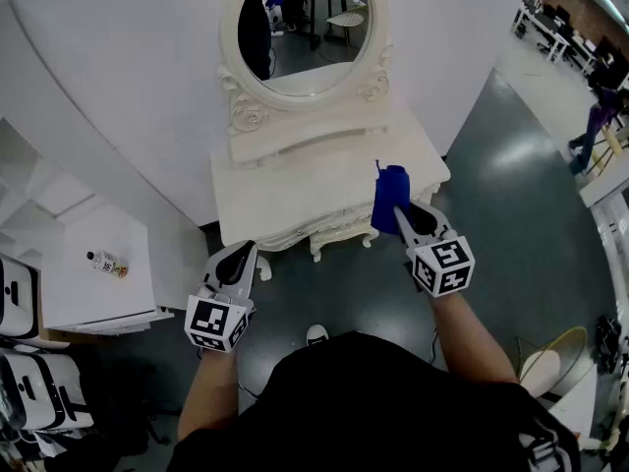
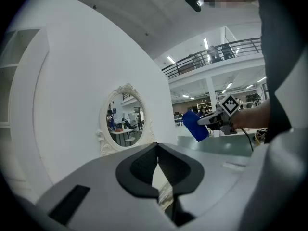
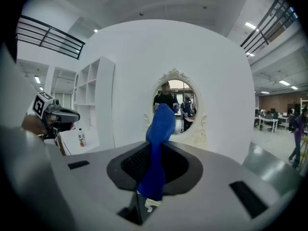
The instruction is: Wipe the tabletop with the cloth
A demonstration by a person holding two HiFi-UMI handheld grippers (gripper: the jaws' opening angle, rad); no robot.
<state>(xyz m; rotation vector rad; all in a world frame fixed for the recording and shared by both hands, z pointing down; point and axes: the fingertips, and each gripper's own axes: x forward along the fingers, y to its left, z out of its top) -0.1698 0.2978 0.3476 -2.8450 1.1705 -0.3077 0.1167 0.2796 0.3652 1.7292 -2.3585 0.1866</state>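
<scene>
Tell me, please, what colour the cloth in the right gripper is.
The cloth is plain bright blue; the right gripper view shows it best.

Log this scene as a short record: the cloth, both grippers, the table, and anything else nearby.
cloth: blue cloth, bunched, sticking up from the jaws
right gripper: shut on the cloth, by the table's front right corner
left gripper: jaws together, empty, low before the table's left front
tabletop: white, cloth not yet laid on it
mirror: oval, ornate white frame, at the table's back
other: bottle lying on the white shelf unit to the left
</scene>
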